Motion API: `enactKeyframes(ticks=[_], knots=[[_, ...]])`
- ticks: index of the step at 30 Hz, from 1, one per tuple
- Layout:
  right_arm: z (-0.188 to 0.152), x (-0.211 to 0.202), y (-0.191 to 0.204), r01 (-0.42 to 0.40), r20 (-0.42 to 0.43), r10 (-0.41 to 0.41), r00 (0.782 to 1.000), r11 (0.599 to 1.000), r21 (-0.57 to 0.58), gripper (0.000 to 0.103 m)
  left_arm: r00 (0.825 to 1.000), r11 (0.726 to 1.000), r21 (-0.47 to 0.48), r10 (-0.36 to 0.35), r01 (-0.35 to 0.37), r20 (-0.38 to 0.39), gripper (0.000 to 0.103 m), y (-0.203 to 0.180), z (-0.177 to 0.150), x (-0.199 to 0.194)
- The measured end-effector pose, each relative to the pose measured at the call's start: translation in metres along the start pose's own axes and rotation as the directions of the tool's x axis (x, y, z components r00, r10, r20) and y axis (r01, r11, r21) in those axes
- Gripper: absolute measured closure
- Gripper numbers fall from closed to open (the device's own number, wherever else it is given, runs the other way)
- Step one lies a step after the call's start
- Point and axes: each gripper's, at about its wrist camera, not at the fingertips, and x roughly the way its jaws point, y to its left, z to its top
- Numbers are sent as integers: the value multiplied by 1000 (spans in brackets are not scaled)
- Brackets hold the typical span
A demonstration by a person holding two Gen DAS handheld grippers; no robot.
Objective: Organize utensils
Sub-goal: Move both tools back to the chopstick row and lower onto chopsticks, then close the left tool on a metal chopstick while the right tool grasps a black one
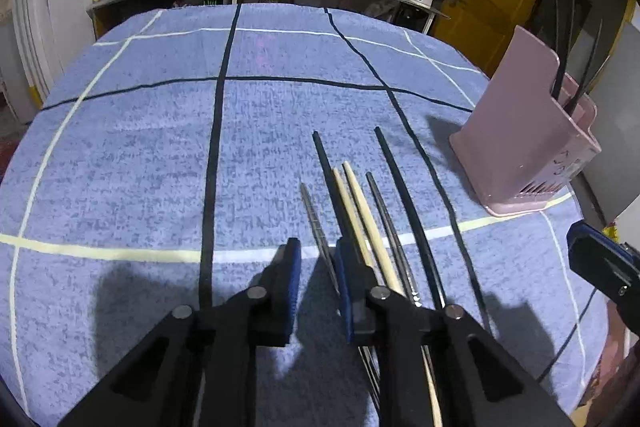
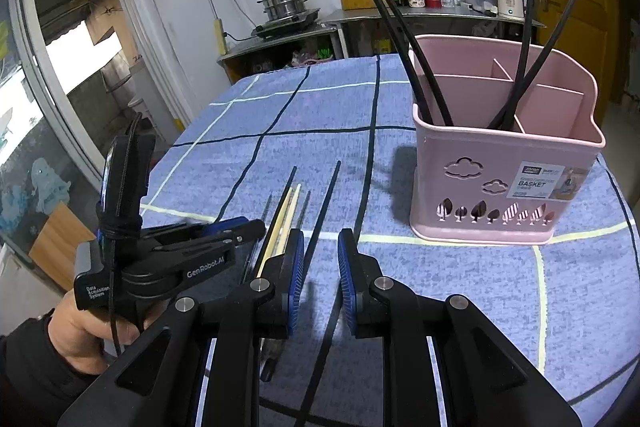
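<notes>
Pink basket (image 2: 504, 163), blue checked tablecloth (image 1: 140, 155)

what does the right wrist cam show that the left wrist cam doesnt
Only the right wrist view shows the pink basket's divided inside, its cloud cutouts and label, the person's hand holding the left gripper, and the big window.

Only the left wrist view shows the basket's plain back wall and the silver metal chopstick lying between the left gripper's fingers.

Both show the blue checked cloth, the chopsticks lying on it, the black chopsticks standing in the basket and the steamer pot.
</notes>
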Motion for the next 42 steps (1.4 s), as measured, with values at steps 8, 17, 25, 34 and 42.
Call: enactKeyframes(ticks=[8, 17, 25, 34, 42], knots=[[5, 25, 13, -23, -28, 23, 999, 1000, -15, 85, 1000, 1000, 24, 18, -18, -8, 97, 11, -2, -6], [6, 79, 24, -21, -109, 18, 994, 999, -29, 92, 998, 997, -59, 58, -58, 5, 97, 50, -5, -15], [10, 111, 23, 2, -163, -8, 987, 999, -40, 94, 999, 996, -77, 38, -38, 5, 97, 60, -5, -14], [14, 123, 26, 33, -184, -42, 982, 998, -51, 95, 1000, 997, -75, 20, -20, -9, 97, 64, 0, -12], [22, 131, 28, 47, -207, -57, 977, 998, -53, 95, 999, 999, -32, 25, -27, -43, 96, 61, 13, -4]])
